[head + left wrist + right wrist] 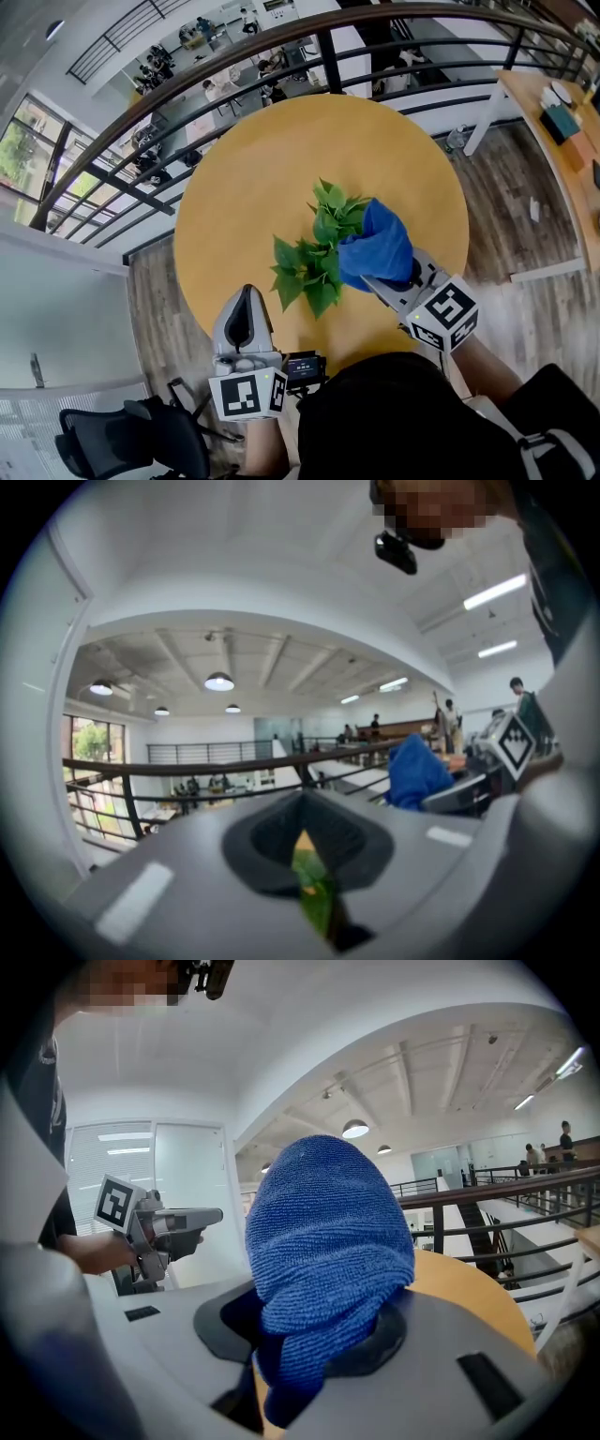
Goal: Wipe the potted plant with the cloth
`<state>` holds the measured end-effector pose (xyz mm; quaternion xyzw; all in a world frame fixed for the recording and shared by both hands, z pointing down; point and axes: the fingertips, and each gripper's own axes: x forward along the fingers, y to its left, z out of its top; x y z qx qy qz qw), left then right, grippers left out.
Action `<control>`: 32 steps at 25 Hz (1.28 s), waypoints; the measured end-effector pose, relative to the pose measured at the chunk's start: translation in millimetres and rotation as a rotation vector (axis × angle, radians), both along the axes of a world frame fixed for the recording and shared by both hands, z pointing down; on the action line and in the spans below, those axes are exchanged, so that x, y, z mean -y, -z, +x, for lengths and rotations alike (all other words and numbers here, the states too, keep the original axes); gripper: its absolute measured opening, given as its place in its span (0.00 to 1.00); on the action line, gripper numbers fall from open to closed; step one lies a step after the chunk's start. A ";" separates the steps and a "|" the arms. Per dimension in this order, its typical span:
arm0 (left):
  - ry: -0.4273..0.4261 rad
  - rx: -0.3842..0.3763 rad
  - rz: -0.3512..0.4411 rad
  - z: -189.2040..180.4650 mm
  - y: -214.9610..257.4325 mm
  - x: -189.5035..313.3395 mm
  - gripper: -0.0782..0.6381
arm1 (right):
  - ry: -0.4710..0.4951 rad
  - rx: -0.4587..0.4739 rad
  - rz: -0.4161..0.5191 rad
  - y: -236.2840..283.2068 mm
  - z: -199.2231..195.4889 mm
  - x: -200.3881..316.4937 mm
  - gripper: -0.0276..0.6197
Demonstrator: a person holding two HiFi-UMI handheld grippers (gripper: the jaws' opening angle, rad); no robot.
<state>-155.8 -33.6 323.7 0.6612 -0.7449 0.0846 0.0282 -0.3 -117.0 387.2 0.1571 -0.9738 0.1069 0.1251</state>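
The potted plant (321, 251) stands in the middle of a round yellow table (253, 169); its green leaves hide the pot. A blue cloth (377, 246) rests against the plant's right side, bunched in my right gripper (382, 277), which is shut on it. In the right gripper view the cloth (323, 1241) bulges up out of the jaws and fills the middle. My left gripper (248, 292) is at the table's near edge, just left of the lowest leaves and apart from them, jaws shut. Through its narrow slit (314, 883) only a sliver of green and yellow shows.
A dark metal railing (234, 70) curves behind the table, with a lower floor beyond it. A black office chair (131, 441) stands at the lower left. A wooden desk (553, 122) with small items runs along the right. The person's dark clothing (394, 422) fills the bottom.
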 end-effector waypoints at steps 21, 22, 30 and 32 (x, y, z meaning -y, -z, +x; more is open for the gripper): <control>-0.006 0.013 -0.077 -0.3 -28.3 24.7 0.11 | -0.048 -0.025 0.025 -4.1 15.5 29.7 0.27; -0.016 0.010 -0.082 -1.8 -30.6 24.2 0.11 | -0.062 -0.040 0.038 -3.1 16.1 29.3 0.27; -0.133 -0.022 -0.099 -5.5 -53.3 28.4 0.11 | -0.157 -0.333 0.244 -19.7 19.1 31.1 0.27; -0.168 -0.026 -0.106 -5.5 -63.8 33.9 0.11 | -0.173 -0.463 0.338 -29.5 21.4 29.8 0.27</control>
